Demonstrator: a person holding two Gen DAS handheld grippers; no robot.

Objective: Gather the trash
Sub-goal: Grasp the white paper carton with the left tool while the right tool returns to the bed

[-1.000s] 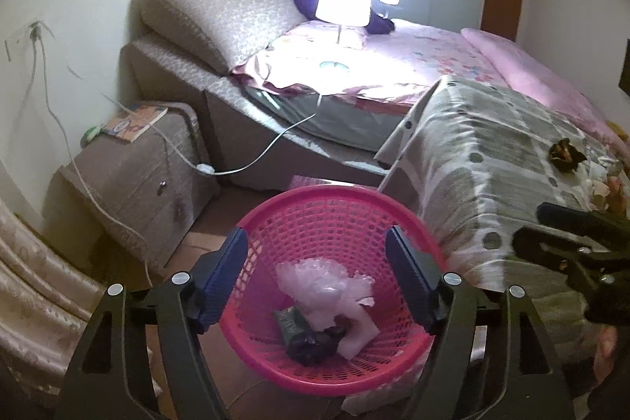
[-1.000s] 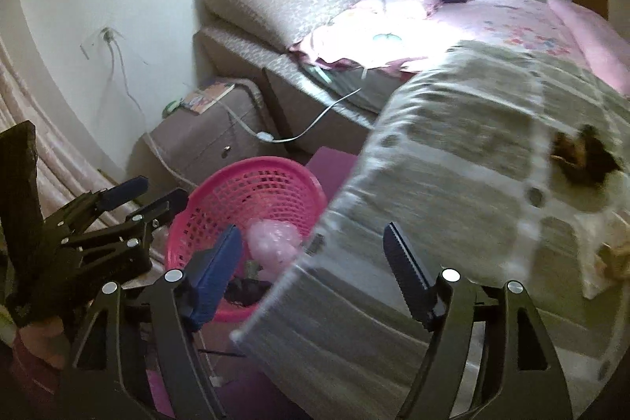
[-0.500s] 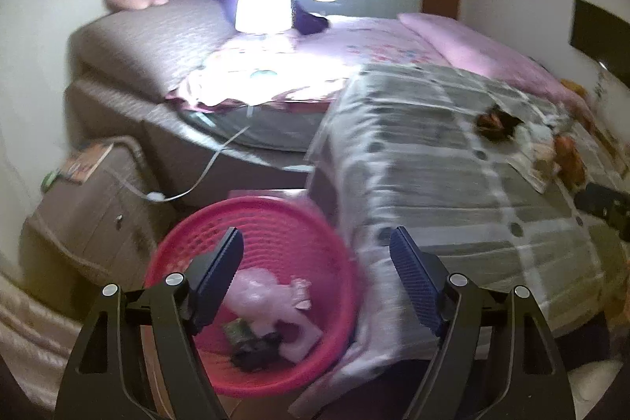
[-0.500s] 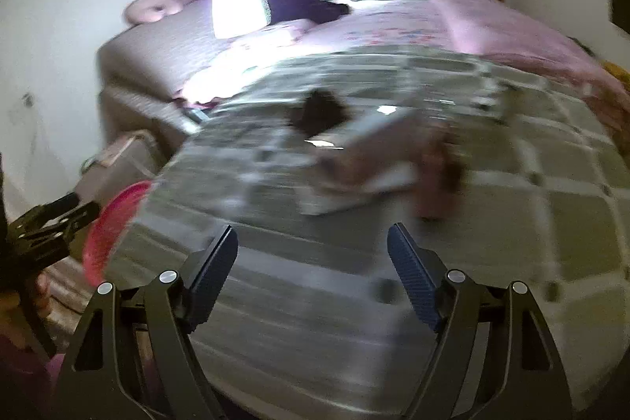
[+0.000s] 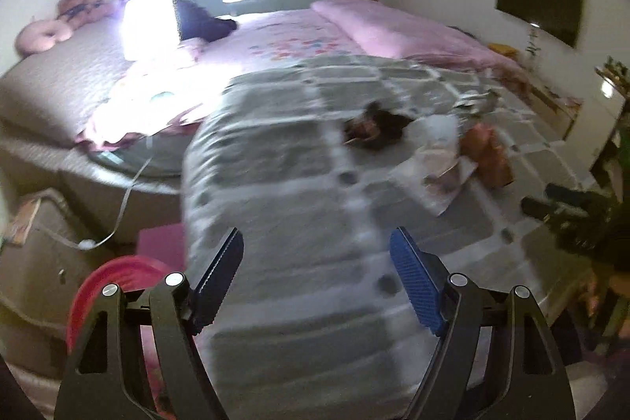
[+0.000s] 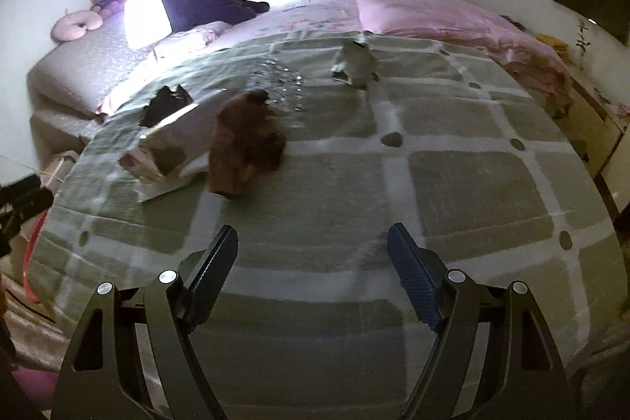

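**Bedroom, trash on the checked blanket, both grippers empty**

Trash, on bed: a loose cluster lies on the grey-green checked blanket [image 6: 393, 184], toward its left half in the right wrist view.
- Brown crumpled bag [image 6: 246, 144], blurred, nearest the right gripper; touching the white paper at its left.
- White paper [image 6: 169, 152], a flat sheet or open wrapper, partly lifted at one edge.
- Black scrap [image 6: 165, 105], just behind the paper, near the blanket's far-left edge.
- Clear crinkled plastic [image 6: 279, 81], just behind the brown bag.
- Grey crumpled wrapper [image 6: 354, 65], apart from the others, farther up the blanket.
The left wrist view shows the same cluster, blurred, right of centre.

Basket [image 5: 114, 286]: pink, mesh, on the floor beside the bed, at the lower left of the left wrist view, partly behind the left finger; contents cannot be made out.

Left gripper [image 5: 317, 278]: fingers spread wide, nothing between them, above the blanket's near edge, well apart from the trash.

Right gripper [image 6: 313, 270]: fingers spread wide, nothing between them, above bare blanket, short of the brown bag.

Surroundings: pink quilt [image 6: 433, 14] at the far side of the bed; lit lamp [image 6: 145, 18] by the grey headboard cushion; plush toys along the wall; nightstand [image 5: 35, 235] with a white cable; dark wall screen [image 5: 539, 6]; floral wardrobe doors behind.
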